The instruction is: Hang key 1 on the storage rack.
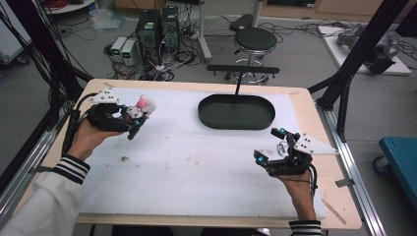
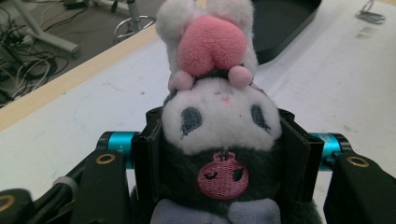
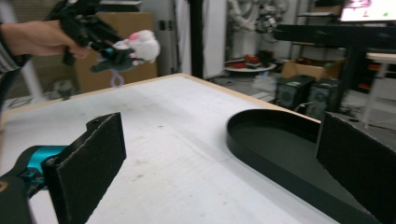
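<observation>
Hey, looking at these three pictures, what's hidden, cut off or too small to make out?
- Plush toy: in the left gripper view its lower body is cut off by the bottom edge and its sides are covered by the left claw.
- Black tray: in the right gripper view its near end runs off the edge behind the right claw's jaw.
- Small metal item beside the right claw in the high view: too small to identify.

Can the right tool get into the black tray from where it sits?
Probably yes. The right tool is open and empty, the black oval tray lies just ahead of it, and only bare white mat lies between them.
</observation>
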